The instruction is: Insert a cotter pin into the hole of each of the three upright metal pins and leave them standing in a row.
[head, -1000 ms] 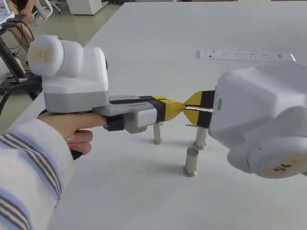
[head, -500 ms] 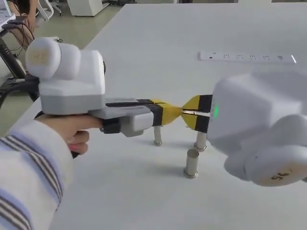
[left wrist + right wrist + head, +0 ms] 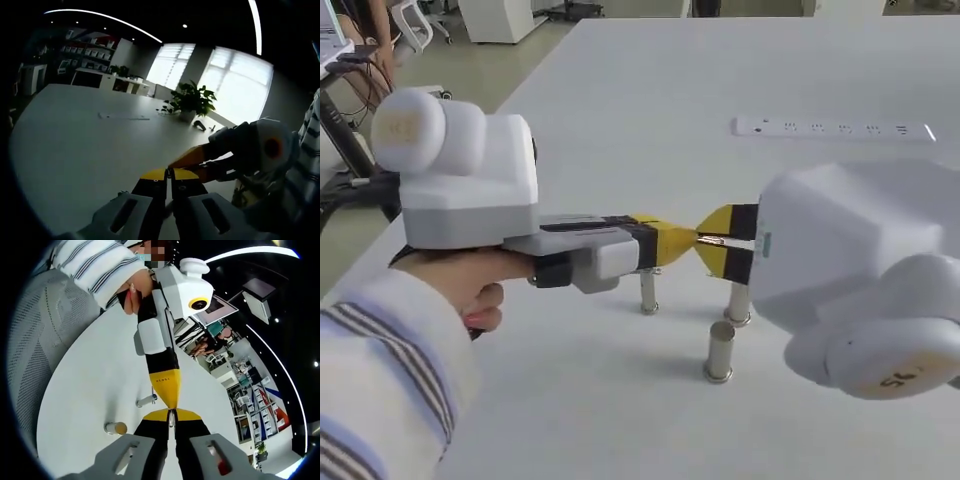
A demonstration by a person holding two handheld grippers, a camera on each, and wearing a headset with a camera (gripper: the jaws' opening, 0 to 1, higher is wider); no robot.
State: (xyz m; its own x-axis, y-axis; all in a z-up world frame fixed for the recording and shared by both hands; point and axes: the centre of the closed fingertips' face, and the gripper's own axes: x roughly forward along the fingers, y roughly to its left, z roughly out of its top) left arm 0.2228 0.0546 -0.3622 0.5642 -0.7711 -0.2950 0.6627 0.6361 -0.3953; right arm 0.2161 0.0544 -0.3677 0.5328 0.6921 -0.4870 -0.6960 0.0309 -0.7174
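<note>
Three upright metal pins stand on the white table: a thin one (image 3: 648, 292), one (image 3: 738, 303) partly hidden behind the right gripper, and a thicker one (image 3: 719, 353) nearest me. Above them the two grippers meet tip to tip. My right gripper (image 3: 718, 242) is shut on a small metal cotter pin (image 3: 710, 241), which pokes out toward the left. My left gripper (image 3: 688, 243) is shut, its yellow tips touching the cotter pin's free end; whether it pinches it I cannot tell. The right gripper view shows the cotter pin (image 3: 171, 417) between its jaws and two pins (image 3: 146, 400) (image 3: 115, 428) below.
A white power strip (image 3: 832, 128) lies at the far right of the table (image 3: 620, 120). The table's left edge runs close to the left hand, with floor and office furniture beyond. A potted plant (image 3: 190, 100) stands at the table's far end.
Both grippers stay tip to tip above the pins. The pair has sunk slightly toward the pins, and the view has shifted a little.
</note>
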